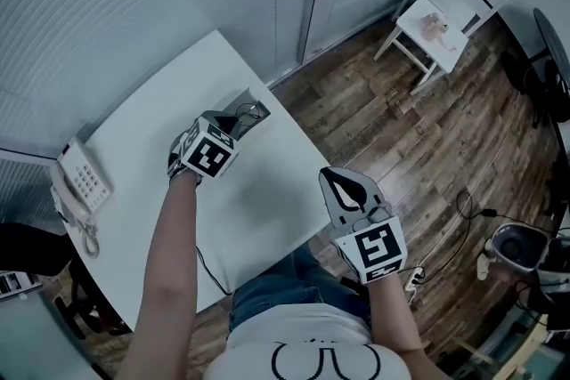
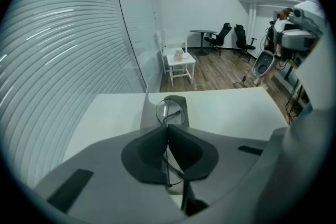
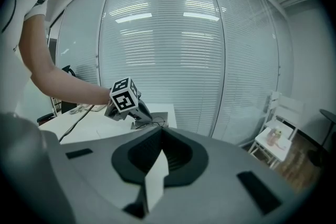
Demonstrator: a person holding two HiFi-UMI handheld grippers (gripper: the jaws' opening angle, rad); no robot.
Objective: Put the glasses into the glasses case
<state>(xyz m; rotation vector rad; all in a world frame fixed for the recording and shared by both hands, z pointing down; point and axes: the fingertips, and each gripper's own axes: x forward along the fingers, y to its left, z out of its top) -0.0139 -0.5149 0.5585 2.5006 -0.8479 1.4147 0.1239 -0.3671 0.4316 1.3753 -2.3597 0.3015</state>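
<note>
My left gripper is shut on a pair of thin wire-framed glasses, with the frame running between its pads. One round lens hangs just over the open grey glasses case, which lies at the far edge of the white table. In the head view the case shows just beyond the left gripper's tips. From the right gripper view, the left gripper hovers over the case. My right gripper stays shut with nothing in it, off the table's near right edge.
A white desk phone sits at the table's left edge, and a dark cable runs over the near edge. Blinds and glass walls stand behind the table. A small white side table and office chairs stand on the wooden floor.
</note>
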